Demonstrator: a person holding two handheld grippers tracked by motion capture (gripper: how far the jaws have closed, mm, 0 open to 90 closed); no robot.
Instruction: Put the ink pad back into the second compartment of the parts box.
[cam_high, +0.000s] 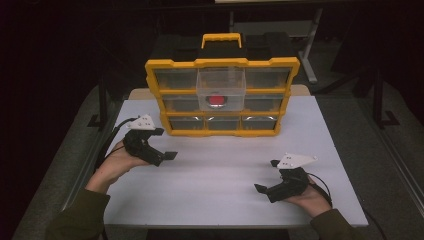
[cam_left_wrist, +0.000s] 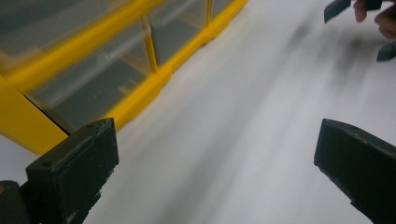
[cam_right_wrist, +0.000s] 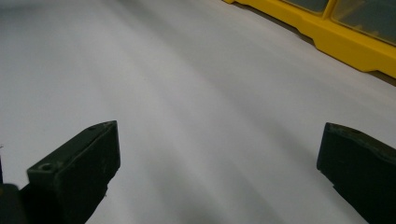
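A: Where's the pulled-out drawer (cam_high: 220, 89)?
B: Middle of the yellow organizer (cam_high: 222, 97), red part (cam_high: 216, 100) inside. Both tongs, left (cam_high: 167, 141) and right (cam_high: 266, 176), gape empty over the counter (cam_high: 220, 170).
A: Next?
B: Probably reaching in.

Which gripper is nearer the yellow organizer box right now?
Left. The left gripper sits just in front of the yellow organizer box, near its lower left corner. The right gripper rests farther back, toward the table's near right edge.
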